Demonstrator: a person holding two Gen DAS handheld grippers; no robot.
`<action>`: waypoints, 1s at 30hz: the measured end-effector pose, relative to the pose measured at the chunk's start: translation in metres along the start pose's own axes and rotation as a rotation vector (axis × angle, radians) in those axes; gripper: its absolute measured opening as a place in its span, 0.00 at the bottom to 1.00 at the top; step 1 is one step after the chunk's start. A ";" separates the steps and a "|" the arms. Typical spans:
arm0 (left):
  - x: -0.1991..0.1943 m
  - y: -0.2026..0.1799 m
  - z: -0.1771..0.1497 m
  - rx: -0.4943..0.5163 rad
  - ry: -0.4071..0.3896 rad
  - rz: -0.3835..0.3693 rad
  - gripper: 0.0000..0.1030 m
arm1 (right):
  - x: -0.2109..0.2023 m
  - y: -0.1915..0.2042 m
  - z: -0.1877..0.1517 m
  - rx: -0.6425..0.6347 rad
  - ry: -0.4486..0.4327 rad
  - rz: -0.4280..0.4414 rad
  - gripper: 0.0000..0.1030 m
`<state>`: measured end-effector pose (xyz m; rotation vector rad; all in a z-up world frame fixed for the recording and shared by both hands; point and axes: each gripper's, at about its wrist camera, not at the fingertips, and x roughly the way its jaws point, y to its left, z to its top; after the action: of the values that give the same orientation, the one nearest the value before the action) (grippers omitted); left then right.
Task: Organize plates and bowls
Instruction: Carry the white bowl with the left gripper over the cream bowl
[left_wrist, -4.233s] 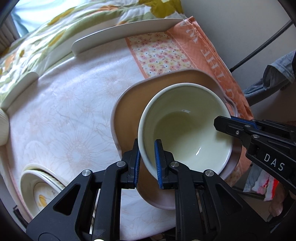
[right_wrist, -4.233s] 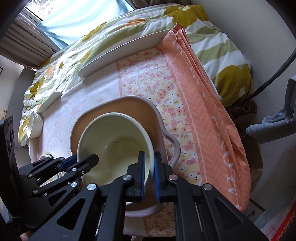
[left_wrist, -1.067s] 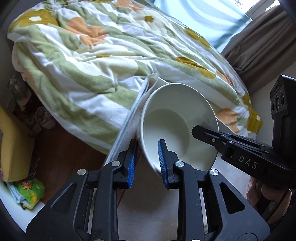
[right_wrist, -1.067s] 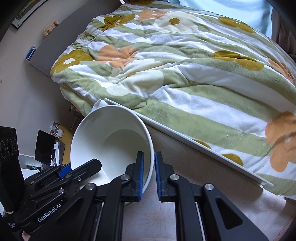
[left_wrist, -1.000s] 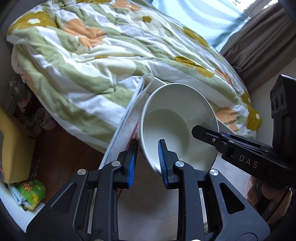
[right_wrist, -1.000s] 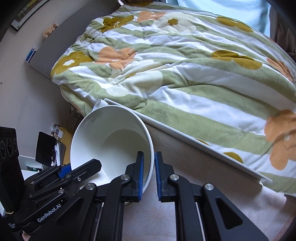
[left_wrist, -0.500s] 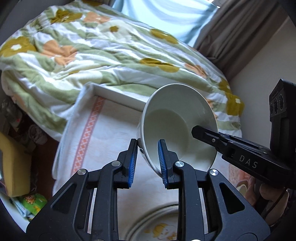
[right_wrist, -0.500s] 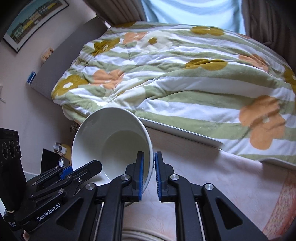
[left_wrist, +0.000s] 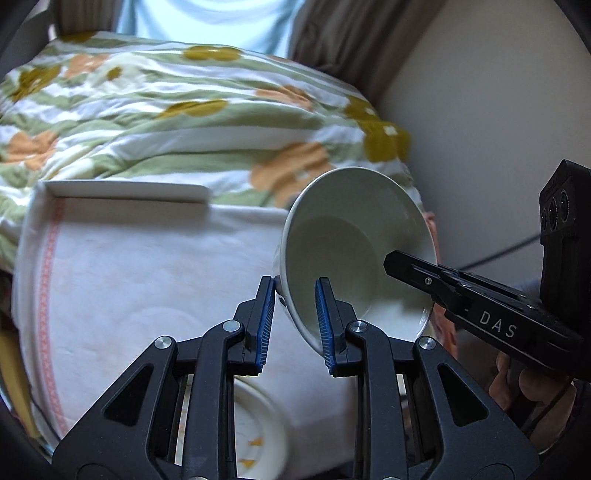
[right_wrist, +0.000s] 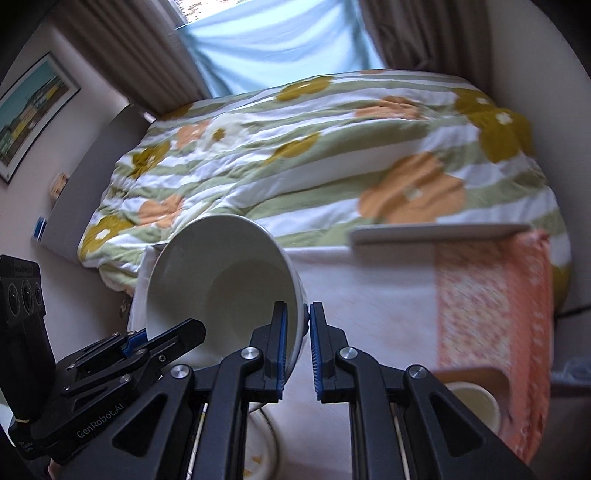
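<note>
1. Progress, judged: mid-carry. The white bowl (left_wrist: 354, 251) hangs in the air above the cloth-covered table (left_wrist: 147, 266), not yet set down; stacking is left.
2. Left gripper (left_wrist: 295, 317) is clamped on the bowl's near-left rim, the right gripper (right_wrist: 296, 341) on its near-right rim.
3. Bowl is tilted, with its mouth facing the cameras and its base pointing away, toward the bed (right_wrist: 314, 147).
4. A patterned plate (left_wrist: 258, 439) lies below on the table's near edge, a likely landing spot.
</note>
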<state>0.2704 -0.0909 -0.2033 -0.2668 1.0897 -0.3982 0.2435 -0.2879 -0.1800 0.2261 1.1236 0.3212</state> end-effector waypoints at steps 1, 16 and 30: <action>0.004 -0.012 -0.005 0.019 0.012 -0.009 0.20 | -0.006 -0.009 -0.006 0.018 -0.005 -0.011 0.11; 0.068 -0.119 -0.075 0.181 0.175 -0.022 0.20 | -0.038 -0.115 -0.089 0.218 0.029 -0.103 0.11; 0.094 -0.128 -0.087 0.276 0.223 0.085 0.20 | -0.025 -0.132 -0.101 0.183 0.048 -0.126 0.11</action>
<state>0.2069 -0.2485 -0.2660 0.0703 1.2435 -0.5045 0.1599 -0.4185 -0.2459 0.3093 1.2105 0.1122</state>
